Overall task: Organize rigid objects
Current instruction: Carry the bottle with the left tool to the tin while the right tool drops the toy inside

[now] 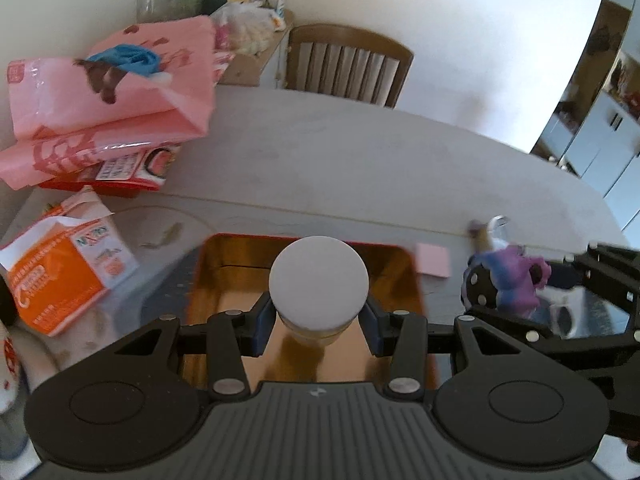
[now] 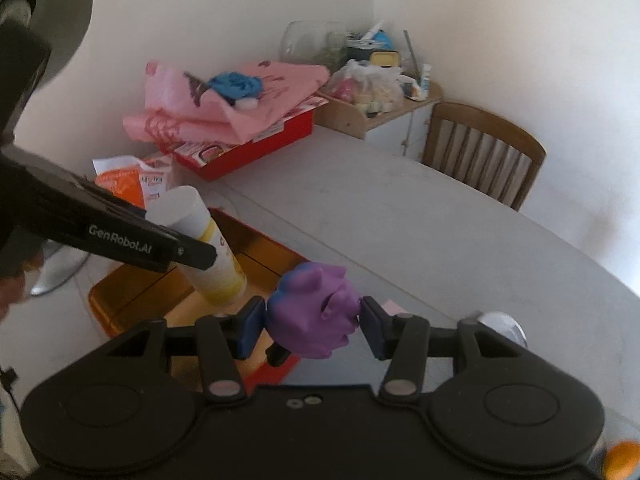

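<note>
Both grippers carry loads above the gold tray (image 1: 208, 280): the left gripper (image 1: 318, 322) pinches a white-capped bottle (image 1: 319, 284), the right gripper (image 2: 314, 326) a purple figurine (image 2: 316, 312). Lower each well inside the tray walls (bottle first, judging by its position) before releasing. Both grippers tilt steeply downward, side by side.
</note>
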Available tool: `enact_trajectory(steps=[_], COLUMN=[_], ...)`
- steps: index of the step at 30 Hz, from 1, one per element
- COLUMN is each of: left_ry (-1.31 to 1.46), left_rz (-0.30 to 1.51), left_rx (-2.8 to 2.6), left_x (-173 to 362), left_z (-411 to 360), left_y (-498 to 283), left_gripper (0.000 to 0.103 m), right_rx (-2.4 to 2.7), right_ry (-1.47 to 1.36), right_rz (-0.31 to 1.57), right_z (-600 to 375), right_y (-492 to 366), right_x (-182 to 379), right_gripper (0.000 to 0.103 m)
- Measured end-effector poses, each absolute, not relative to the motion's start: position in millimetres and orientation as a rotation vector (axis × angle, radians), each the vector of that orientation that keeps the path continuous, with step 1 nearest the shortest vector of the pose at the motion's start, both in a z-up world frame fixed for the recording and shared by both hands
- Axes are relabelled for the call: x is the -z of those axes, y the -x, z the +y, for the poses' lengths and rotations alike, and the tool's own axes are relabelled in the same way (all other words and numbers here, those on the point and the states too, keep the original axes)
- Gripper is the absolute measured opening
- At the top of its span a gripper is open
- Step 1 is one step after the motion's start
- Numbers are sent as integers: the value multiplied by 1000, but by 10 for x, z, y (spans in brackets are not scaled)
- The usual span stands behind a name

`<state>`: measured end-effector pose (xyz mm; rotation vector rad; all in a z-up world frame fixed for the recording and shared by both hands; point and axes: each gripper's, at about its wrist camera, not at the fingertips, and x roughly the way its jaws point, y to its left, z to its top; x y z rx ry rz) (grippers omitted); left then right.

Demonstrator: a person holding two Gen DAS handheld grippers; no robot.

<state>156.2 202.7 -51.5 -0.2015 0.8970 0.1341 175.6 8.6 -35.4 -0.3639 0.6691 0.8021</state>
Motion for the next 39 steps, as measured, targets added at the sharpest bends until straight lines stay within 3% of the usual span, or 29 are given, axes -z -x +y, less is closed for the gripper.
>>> enact_trajectory(steps=[12, 39], left_ry=[179, 152], left_rz=[951, 1044], left_rx=[-129, -133], left_x=[758, 1128], left_z=[2350, 2422], left_y=[-1777, -2024], left_gripper=[44, 44], right_rx=[-875, -775], right_ry=[514, 659], right_rz=[705, 743], right_z=[759, 1098], right_y=[-1844, -2001], right_x=[743, 1152], right_gripper=[51, 52])
